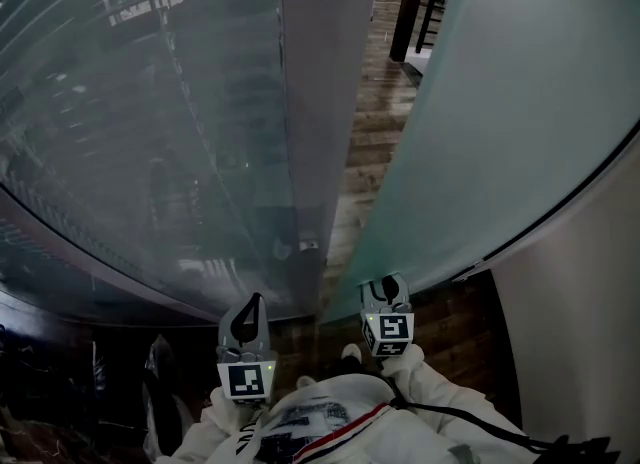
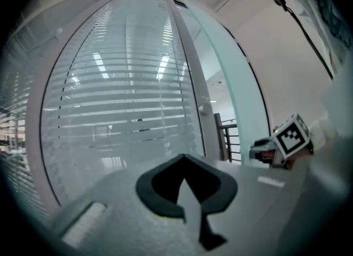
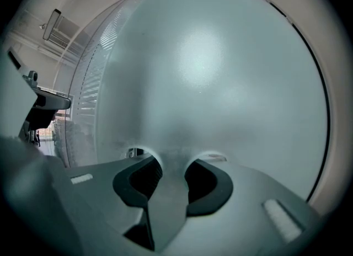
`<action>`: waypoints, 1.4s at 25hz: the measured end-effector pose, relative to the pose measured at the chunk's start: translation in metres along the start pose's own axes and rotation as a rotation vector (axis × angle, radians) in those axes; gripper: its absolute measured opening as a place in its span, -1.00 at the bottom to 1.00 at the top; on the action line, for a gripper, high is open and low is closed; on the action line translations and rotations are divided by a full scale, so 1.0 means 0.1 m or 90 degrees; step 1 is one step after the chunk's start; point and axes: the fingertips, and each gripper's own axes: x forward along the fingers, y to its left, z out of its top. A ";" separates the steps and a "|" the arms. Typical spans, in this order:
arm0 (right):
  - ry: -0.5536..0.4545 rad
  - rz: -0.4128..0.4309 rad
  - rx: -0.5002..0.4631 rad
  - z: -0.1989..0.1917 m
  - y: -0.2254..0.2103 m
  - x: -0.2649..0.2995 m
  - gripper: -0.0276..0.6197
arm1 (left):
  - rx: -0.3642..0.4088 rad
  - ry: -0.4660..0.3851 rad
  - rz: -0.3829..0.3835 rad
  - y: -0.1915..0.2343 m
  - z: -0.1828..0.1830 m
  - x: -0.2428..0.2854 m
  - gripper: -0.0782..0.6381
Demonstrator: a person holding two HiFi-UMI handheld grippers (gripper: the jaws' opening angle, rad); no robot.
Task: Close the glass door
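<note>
1. Door (image 1: 500,132): a frosted glass panel filling the head view from 12 to 4 o'clock. It stands ajar, and its free edge is apart from the post (image 1: 320,102) at centre. A strip of wood floor (image 1: 370,142) shows in the gap.
2. Right tool (image 1: 388,287): it sits low on the door, at 5 o'clock in the head view and just beside the free edge. Its jaws are partly apart with nothing between them, and the tips seem to rest on the frosted face.
3. Left tool (image 1: 250,310): it is at 7 o'clock, in front of the glass wall (image 1: 150,132). Its jaws are closed tip to tip and it is empty.
4. Handling, as I judge it: the panel is likely heavy and rigid, slow to start and slow to stop. The face is smooth, so tips may slide. Glass edges chip easily.
5. Hold: no handle shows. Pushing flat on the face near the free edge seems best, or clasping that edge. Ease off before it meets the post.
</note>
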 end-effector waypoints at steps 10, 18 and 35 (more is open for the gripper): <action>-0.009 -0.022 0.003 0.03 -0.07 0.26 -0.54 | 0.008 -0.004 0.006 -0.03 -0.02 0.03 -0.78; -0.002 -0.029 0.006 0.06 -0.07 0.47 -0.54 | 0.015 0.007 -0.003 -0.04 -0.13 0.03 -0.78; -0.018 -0.067 0.003 0.23 -0.10 0.79 -0.54 | -0.004 0.027 -0.001 -0.01 -0.16 0.02 -0.78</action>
